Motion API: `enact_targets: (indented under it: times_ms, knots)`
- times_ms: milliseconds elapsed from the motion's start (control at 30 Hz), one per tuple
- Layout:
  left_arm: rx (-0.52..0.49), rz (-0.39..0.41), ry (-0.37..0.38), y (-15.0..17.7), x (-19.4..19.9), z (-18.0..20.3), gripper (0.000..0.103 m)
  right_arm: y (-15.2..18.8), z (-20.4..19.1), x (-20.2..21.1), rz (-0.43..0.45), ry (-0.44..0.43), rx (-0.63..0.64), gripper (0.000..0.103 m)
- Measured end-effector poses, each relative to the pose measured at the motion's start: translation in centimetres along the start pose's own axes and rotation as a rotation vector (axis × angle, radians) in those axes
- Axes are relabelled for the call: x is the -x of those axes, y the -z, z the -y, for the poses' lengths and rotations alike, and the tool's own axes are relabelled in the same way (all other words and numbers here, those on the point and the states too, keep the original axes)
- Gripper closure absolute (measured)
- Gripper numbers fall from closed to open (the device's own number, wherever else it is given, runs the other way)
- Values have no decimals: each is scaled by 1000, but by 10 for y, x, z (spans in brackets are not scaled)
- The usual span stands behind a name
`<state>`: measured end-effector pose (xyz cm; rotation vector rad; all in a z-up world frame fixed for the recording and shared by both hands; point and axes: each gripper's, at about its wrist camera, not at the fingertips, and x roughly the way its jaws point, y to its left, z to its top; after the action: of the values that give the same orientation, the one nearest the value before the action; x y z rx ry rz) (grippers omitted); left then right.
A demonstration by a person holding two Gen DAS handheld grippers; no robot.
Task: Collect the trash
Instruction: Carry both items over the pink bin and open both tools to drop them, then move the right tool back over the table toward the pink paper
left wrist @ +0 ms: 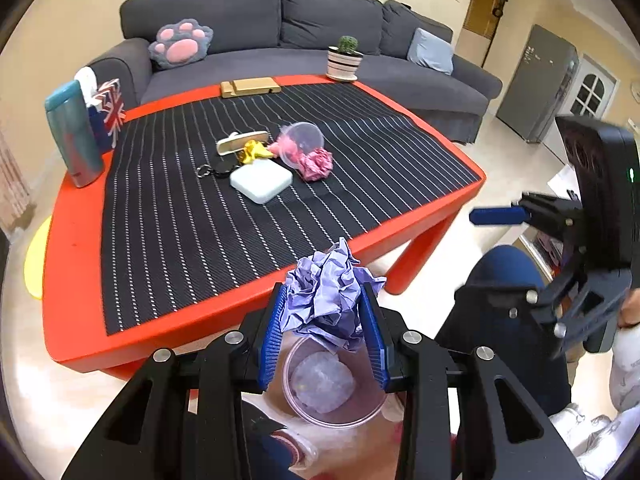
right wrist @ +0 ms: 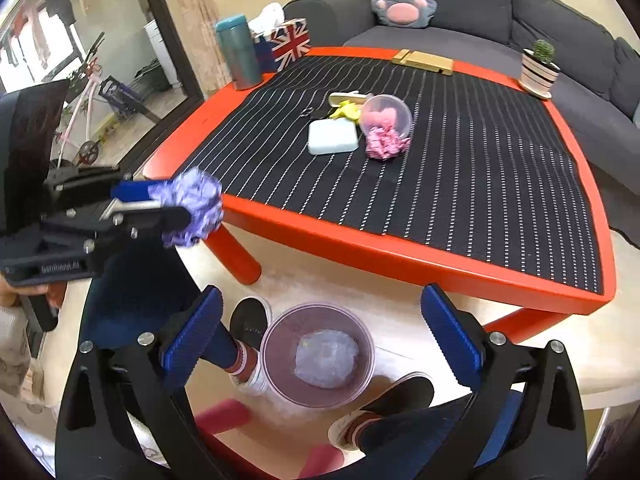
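Note:
My left gripper (left wrist: 325, 322) is shut on a crumpled purple paper ball (left wrist: 326, 294) and holds it off the table's near edge, above a clear round bin (left wrist: 334, 384) on the floor with a pale wad inside. The right wrist view shows the same ball (right wrist: 192, 206) in the left gripper (right wrist: 180, 208) and the bin (right wrist: 318, 354) below. My right gripper (right wrist: 320, 328) is open and empty above the bin. On the table lie a pink paper ball (left wrist: 316, 164), a yellow wrapper (left wrist: 256, 151) and a tipped clear cup (left wrist: 302, 144) with pink paper.
The red table (left wrist: 72, 240) with a striped mat holds a mint box (left wrist: 261, 180), keys (left wrist: 216, 170), a teal bottle (left wrist: 74, 132), a flag tissue box (left wrist: 108, 114), a wooden block (left wrist: 250, 87) and a potted cactus (left wrist: 344, 58). A grey sofa (left wrist: 248, 20) stands behind. Feet (right wrist: 248, 328) flank the bin.

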<state>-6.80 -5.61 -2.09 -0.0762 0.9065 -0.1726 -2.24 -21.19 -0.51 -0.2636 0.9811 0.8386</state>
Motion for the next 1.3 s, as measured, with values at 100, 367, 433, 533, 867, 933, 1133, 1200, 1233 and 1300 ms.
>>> enact_targets:
  times_ms: [100,367,433,533,867,933,1133,1200,1233,1300]
  knots:
    - [-11,-11,14,3,-3,7,67,0,5,7,21,27,-11,5]
    - [-53,-42,62,7,-11,29,64,0,21,25,62,75,-45,5]
    - [-59,-39,69,7,-11,33,54,1,25,28,70,80,-51,5]
    - [-55,-28,74,6,-11,35,15,2,28,32,78,83,-58,5]
    - [-12,-10,51,3,-11,27,9,3,30,30,75,81,-64,5]
    - [-7,-8,47,3,-9,25,8,3,29,29,73,79,-61,5]
    - [7,10,26,3,-6,19,8,1,26,25,68,75,-58,4]
    - [16,17,18,2,-5,15,8,-1,26,23,66,74,-57,4]
    - [21,22,14,2,-5,14,8,-2,27,21,67,74,-57,4]
    - [30,34,3,0,-4,9,8,-6,27,19,71,72,-58,4]
